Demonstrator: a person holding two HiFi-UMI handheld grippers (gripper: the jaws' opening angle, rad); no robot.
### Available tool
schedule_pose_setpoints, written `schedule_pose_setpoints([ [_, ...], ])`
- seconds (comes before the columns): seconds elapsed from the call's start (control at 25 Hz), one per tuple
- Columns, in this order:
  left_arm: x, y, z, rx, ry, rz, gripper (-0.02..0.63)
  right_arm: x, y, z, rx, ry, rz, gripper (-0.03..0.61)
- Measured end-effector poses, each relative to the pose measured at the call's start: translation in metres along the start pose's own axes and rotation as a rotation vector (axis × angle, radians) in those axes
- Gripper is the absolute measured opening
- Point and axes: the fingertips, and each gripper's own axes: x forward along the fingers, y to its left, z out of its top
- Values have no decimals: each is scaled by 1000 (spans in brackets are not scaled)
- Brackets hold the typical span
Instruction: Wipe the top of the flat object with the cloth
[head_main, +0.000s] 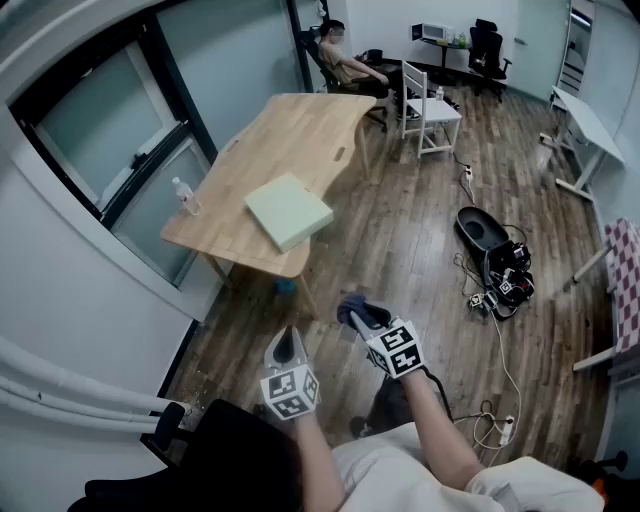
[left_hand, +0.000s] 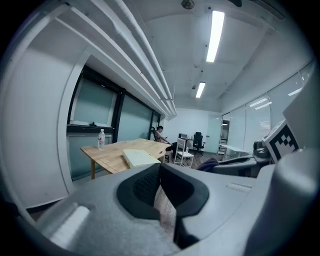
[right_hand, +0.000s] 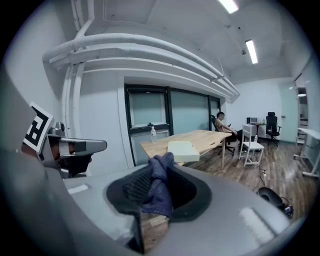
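Observation:
The flat object (head_main: 288, 210) is a pale green slab lying on the near end of a wooden table (head_main: 300, 125). It also shows far off in the left gripper view (left_hand: 140, 157) and in the right gripper view (right_hand: 182, 150). Both grippers hang over the wood floor, well short of the table. My right gripper (head_main: 360, 320) is shut on a dark blue cloth (right_hand: 159, 192), which bunches up out of the jaws (head_main: 350, 307). My left gripper (head_main: 289, 343) is to its left, shut with nothing held (left_hand: 162, 189).
A clear water bottle (head_main: 186, 196) stands at the table's left edge by the glass wall. A person sits at the far end of the table (head_main: 345, 60), next to a white chair (head_main: 430, 108). Cables and a black case (head_main: 495, 262) lie on the floor to the right.

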Motion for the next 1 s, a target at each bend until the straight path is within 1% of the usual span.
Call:
schedule_pose_setpoints([
  [0.24,-6,0,-7,-24,4,-10,8,0,-4,-2,35,-6,-13,95],
  [0.36,0,10,-12,-29,23,11,8,11,-7,-9,52,16,-3,95],
  [0.48,12,22,-14,-49,31,43,8,24,-12,-4,36,21,8,95],
  [0.6,36,31,-10,-56,39,64,8,45,-24,9,8,36,26,95],
  [0.68,54,32,0,-44,41,68,8,60,-36,21,15,36,32,95],
  [0.8,86,33,24,-10,24,67,8,82,-60,49,32,3,40,98],
  [1.0,139,37,69,36,-17,83,8,116,-108,100,11,-49,50,98],
])
